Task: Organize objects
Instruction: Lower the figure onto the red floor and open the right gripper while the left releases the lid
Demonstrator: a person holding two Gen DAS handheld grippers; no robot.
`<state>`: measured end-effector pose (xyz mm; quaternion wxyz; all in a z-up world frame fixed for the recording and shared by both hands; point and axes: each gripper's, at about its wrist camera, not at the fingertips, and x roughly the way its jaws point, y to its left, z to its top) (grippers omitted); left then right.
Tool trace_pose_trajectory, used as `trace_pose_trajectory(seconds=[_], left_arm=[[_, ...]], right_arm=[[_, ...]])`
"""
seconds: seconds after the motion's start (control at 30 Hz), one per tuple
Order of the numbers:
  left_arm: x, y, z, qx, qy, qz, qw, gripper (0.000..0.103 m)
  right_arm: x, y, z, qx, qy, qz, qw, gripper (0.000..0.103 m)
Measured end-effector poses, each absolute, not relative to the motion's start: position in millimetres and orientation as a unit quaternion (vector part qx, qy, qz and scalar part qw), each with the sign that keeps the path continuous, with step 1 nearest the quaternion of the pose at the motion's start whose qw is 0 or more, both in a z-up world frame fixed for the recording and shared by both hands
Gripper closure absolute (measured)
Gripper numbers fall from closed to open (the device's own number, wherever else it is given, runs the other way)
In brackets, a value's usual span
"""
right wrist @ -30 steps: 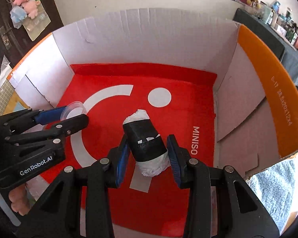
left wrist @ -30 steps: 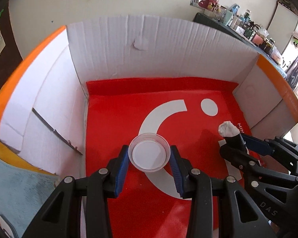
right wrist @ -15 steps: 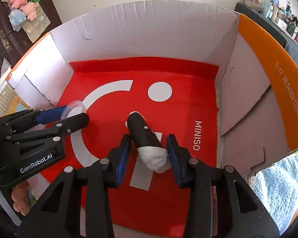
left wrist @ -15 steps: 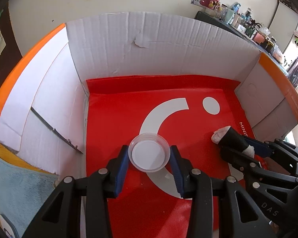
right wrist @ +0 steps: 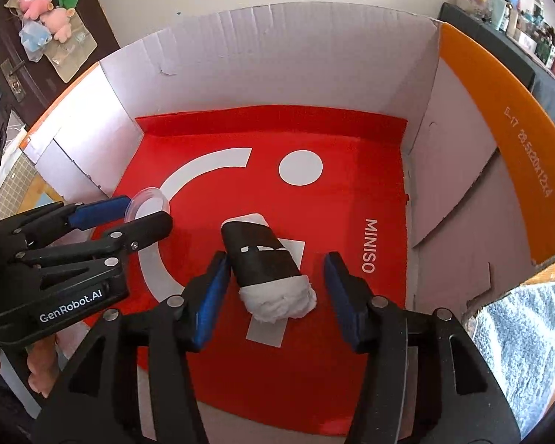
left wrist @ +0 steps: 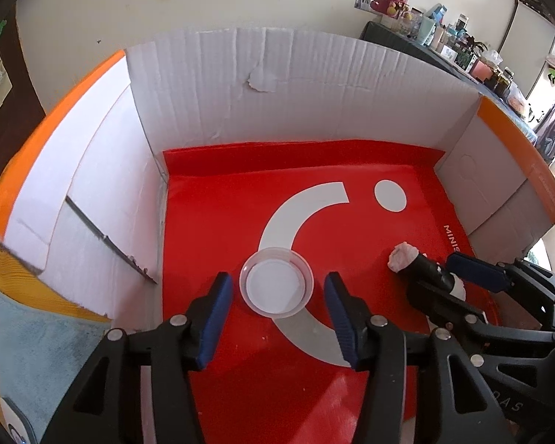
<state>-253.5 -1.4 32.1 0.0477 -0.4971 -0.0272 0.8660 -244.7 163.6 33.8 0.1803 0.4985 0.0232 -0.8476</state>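
A clear round plastic lid [left wrist: 276,282] lies on the red floor of the cardboard box [left wrist: 266,85], between the open jaws of my left gripper [left wrist: 277,292], with a gap on each side. A black roll with white stuffing at both ends [right wrist: 268,264] lies on the red floor between the open jaws of my right gripper [right wrist: 275,285], free of both pads. The roll [left wrist: 423,268] and right gripper [left wrist: 451,277] show at the right of the left wrist view. The left gripper [right wrist: 144,211] and lid [right wrist: 148,205] show at the left of the right wrist view.
The box has tall white walls [right wrist: 277,59] and orange flaps [right wrist: 499,125] on both sides. A blue towel [right wrist: 518,351] lies outside at the right, another cloth [left wrist: 37,351] outside at the left. A cluttered counter [left wrist: 462,55] stands far behind.
Both grippers have opened. The lid and the roll, held a second ago, now lie free on the box floor. The roll was lowered and tilted flat before release.
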Motion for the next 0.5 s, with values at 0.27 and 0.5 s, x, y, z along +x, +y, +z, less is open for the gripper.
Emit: trace_pose_trajectory(seconds=[0.27, 0.5], left_arm=[[-251, 3, 37, -0.492, -0.024, 0.869, 0.046, 0.045], [-242, 1, 49, -0.477, -0.025, 0.877, 0.043, 0.036]], right_arm=[[-240, 161, 38, 0.493, 0.023, -0.850, 0.185, 0.047], [-233, 159, 42, 0.486, 0.021, -0.853, 0.192, 0.042]])
